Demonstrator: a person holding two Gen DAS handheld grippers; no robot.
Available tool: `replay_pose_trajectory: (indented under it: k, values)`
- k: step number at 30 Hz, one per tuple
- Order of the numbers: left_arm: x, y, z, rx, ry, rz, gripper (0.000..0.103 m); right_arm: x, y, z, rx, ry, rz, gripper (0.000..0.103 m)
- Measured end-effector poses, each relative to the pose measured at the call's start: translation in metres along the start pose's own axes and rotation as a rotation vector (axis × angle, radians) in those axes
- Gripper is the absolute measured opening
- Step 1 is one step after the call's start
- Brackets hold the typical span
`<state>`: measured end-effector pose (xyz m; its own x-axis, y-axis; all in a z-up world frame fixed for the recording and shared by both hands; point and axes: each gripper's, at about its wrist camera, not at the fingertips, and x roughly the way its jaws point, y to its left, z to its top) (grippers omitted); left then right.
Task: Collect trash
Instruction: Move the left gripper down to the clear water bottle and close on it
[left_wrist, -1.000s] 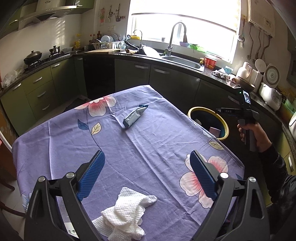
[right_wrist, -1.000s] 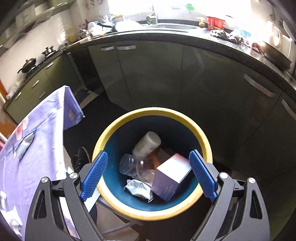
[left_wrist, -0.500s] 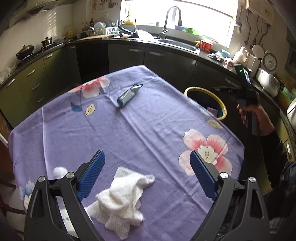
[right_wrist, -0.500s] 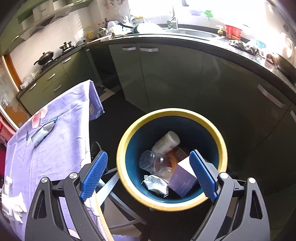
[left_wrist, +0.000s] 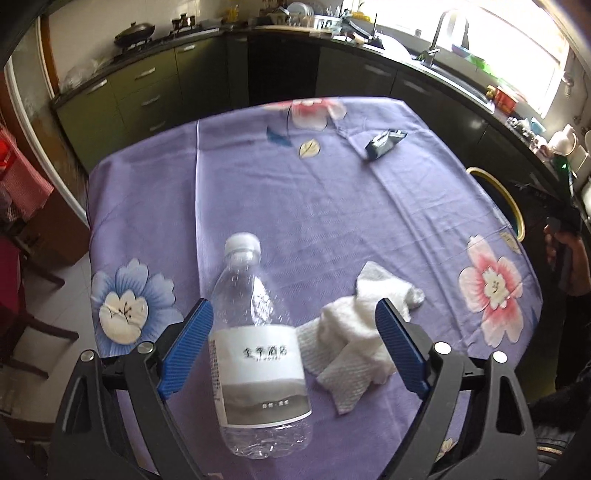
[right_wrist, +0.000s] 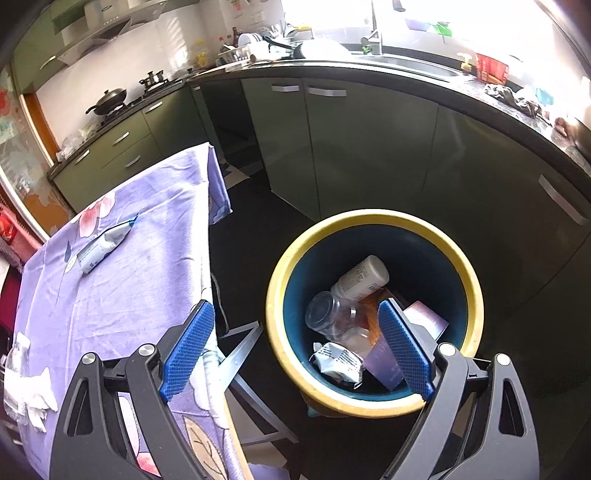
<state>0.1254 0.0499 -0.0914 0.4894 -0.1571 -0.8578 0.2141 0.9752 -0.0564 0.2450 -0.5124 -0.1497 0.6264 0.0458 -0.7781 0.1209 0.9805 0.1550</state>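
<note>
The left gripper (left_wrist: 293, 347) has just been narrowing its wide jaws around the upright bottle (left_wrist: 255, 347), not yet pressing it. The paper towel (left_wrist: 364, 338) touches the bottle's right side and could snag. The right gripper (right_wrist: 295, 349) hangs wide, empty, beside the bin (right_wrist: 373, 218).

A home kitchen is showing here — olive-green cabinets with metal handles (right_wrist: 373, 147) are running under a dark countertop (right_wrist: 491, 107), a black wok (right_wrist: 109, 99) is sitting on a gas hob, and a steel sink with a tall tap (left_wrist: 441, 35) is catching daylight below a bright window (left_wrist: 517, 44) — a dish rack of plates (right_wrist: 247, 46) nearby.
</note>
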Motion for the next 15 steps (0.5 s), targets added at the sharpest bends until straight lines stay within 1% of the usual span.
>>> replay_pose_trajectory:
  k: [3,8,15]
  values:
    - [0.011,0.007,-0.007,-0.023,0.043,0.008,0.083,0.001,0.004,-0.001,-0.009,0.005,0.004,0.089]
    - [0.028,0.022,-0.012,-0.091,0.103,0.016,0.083,0.002,0.006,-0.001,-0.018,0.013,0.012,0.089]
    - [0.048,0.025,-0.018,-0.094,0.163,0.028,0.083,0.003,0.009,-0.002,-0.028,0.020,0.021,0.089]
